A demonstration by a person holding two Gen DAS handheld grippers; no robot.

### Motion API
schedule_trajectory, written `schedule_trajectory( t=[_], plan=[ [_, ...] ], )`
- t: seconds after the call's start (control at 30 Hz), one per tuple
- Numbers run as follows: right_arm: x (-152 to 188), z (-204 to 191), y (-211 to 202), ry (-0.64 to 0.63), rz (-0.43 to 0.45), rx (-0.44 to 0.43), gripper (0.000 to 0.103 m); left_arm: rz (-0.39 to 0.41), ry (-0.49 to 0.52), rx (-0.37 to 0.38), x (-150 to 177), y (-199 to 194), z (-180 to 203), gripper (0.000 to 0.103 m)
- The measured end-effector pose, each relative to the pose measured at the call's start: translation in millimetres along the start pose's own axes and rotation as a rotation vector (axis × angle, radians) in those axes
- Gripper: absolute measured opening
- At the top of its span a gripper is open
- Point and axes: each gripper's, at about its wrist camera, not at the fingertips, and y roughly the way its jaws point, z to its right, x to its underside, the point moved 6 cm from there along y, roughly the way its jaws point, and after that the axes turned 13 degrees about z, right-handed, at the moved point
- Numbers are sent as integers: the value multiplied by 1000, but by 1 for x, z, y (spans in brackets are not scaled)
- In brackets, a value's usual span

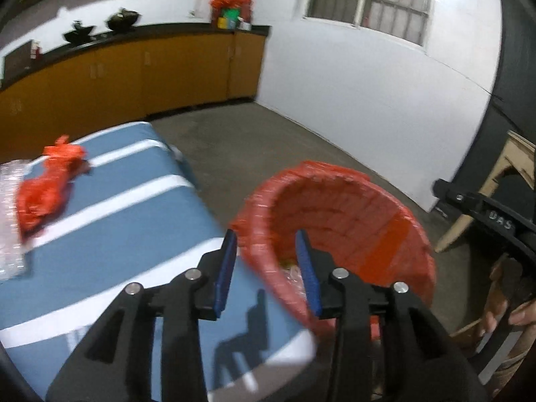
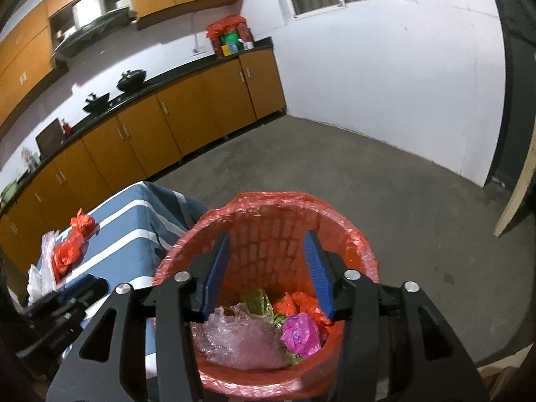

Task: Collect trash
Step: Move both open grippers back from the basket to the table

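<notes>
A trash basket lined with a red bag (image 1: pixel 338 211) (image 2: pixel 268 221) stands on the floor beside a table with a blue-and-white striped cloth (image 1: pixel 134 221) (image 2: pixel 130 221). Inside it lie crumpled clear plastic (image 2: pixel 241 338), a pink wad (image 2: pixel 299 333), red scraps (image 2: pixel 294 305) and a green wrapper (image 2: pixel 258 298). On the table lie a crumpled red bag (image 1: pixel 50 184) (image 2: pixel 72 244) and clear bubble wrap (image 1: pixel 10 221) (image 2: pixel 42 268). My left gripper (image 1: pixel 266 251) is open and empty at the basket's near rim. My right gripper (image 2: pixel 268 258) is open and empty above the basket's mouth.
Orange cabinets under a black counter (image 2: pixel 160 117) with woks (image 2: pixel 130 78) run along the back wall. Bare concrete floor (image 2: pixel 385 184) spreads to the white wall (image 2: pixel 385 67). A wooden frame (image 1: pixel 502 181) stands at the right. The right gripper's body (image 1: pixel 485 214) shows in the left wrist view.
</notes>
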Motion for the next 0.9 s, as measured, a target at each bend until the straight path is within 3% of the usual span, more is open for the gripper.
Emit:
schedule_trajectory(
  t=[0.27, 0.53, 0.9],
  plan=[
    [1, -54, 4, -64, -8, -100, 51, 76, 14, -272, -5, -57, -92, 54],
    [12, -136, 8, -147, -35, -250, 51, 97, -20, -552, 6, -118, -195, 65],
    [42, -275, 11, -255, -81, -483, 51, 120, -154, -757, 32, -188, -291, 67]
  ],
)
